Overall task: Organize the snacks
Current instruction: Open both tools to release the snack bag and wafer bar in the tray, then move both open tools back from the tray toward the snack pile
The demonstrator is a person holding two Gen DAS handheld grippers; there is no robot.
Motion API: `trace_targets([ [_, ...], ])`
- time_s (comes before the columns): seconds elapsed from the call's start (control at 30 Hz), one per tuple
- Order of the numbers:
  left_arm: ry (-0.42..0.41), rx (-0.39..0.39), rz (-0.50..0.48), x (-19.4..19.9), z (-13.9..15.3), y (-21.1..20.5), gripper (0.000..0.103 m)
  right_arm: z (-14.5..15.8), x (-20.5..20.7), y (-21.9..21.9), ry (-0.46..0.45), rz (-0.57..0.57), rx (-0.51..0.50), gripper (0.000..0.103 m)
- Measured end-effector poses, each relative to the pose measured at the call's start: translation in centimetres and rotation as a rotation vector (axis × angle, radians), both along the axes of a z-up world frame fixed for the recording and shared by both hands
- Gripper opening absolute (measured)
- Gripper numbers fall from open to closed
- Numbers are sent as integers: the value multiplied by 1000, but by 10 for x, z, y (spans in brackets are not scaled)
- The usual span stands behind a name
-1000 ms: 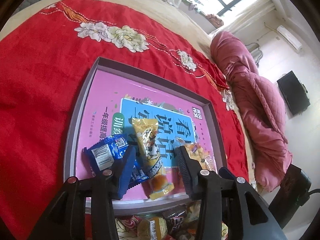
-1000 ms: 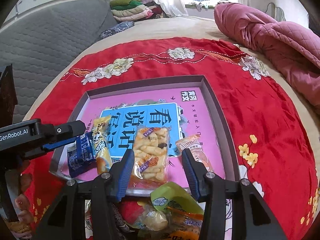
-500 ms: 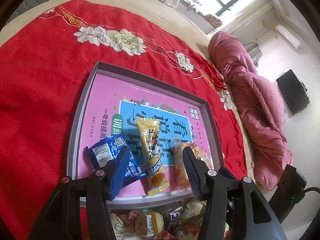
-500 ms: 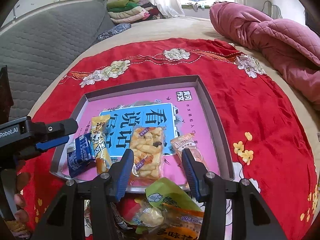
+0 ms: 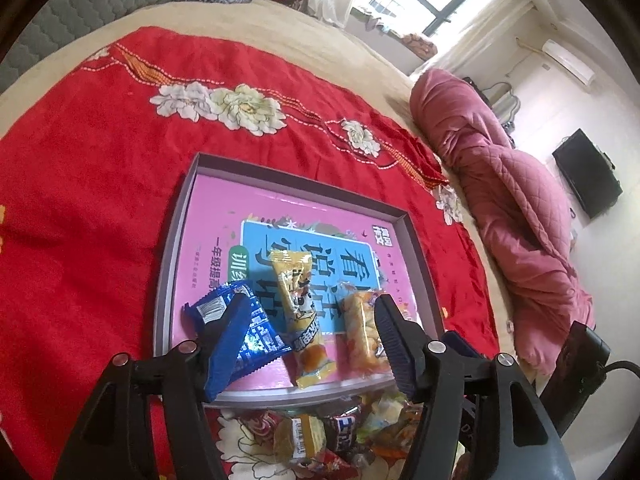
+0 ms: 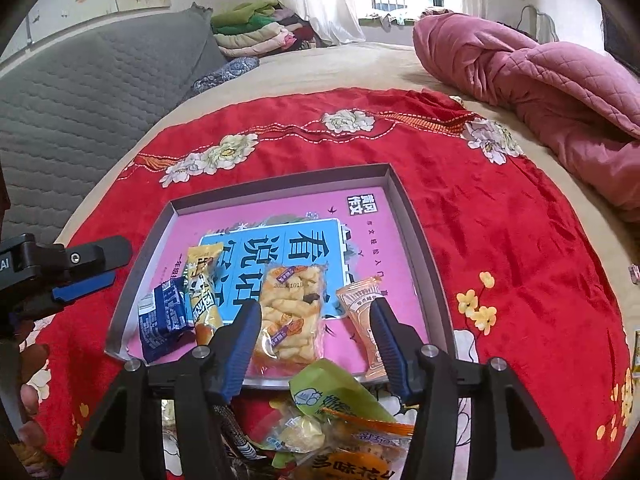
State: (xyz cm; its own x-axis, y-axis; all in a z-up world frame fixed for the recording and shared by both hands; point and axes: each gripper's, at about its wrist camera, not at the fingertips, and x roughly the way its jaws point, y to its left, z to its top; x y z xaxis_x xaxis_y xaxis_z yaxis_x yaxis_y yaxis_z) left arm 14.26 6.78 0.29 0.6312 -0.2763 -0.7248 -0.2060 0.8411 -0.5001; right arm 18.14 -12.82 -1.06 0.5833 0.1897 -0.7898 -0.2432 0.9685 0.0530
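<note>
A pink tray with a grey rim (image 5: 170,264) (image 6: 280,187) lies on a red flowered cloth. Along its near side lie a blue packet (image 5: 256,332) (image 6: 162,320), a long yellow packet (image 5: 298,300) (image 6: 204,280), a clear bag of puffed sticks (image 5: 360,332) (image 6: 290,308) and a peach packet (image 6: 358,300). My left gripper (image 5: 310,308) hovers over the blue and yellow packets, its jaws opening and gripping nothing. My right gripper (image 6: 315,308) hangs above the clear bag with its jaws opening, and the pads touch nothing. Loose snacks are heaped (image 5: 320,436) (image 6: 332,420) just before the tray.
A crumpled pink quilt (image 6: 540,80) (image 5: 512,184) lies at the right of the bed. A grey quilted headboard (image 6: 80,92) and folded clothes (image 6: 256,32) stand at the back left. A person's hand (image 6: 28,400) holds the left gripper's body (image 6: 60,264).
My left gripper has risen and drawn back from the tray while its jaws widened, and the yellow packet stays on the tray. The right gripper's jaws have spread a little.
</note>
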Motion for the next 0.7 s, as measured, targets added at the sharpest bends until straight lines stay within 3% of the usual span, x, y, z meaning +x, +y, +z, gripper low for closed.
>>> trace_targets([
  [0.17,-10,12,-1,-5,6,-1,66,5,-2,-2,-16,-5,6,63],
  [0.7,-21,74,2,-20,22,-6,67,24,-11,-9,-72,1,46,71],
])
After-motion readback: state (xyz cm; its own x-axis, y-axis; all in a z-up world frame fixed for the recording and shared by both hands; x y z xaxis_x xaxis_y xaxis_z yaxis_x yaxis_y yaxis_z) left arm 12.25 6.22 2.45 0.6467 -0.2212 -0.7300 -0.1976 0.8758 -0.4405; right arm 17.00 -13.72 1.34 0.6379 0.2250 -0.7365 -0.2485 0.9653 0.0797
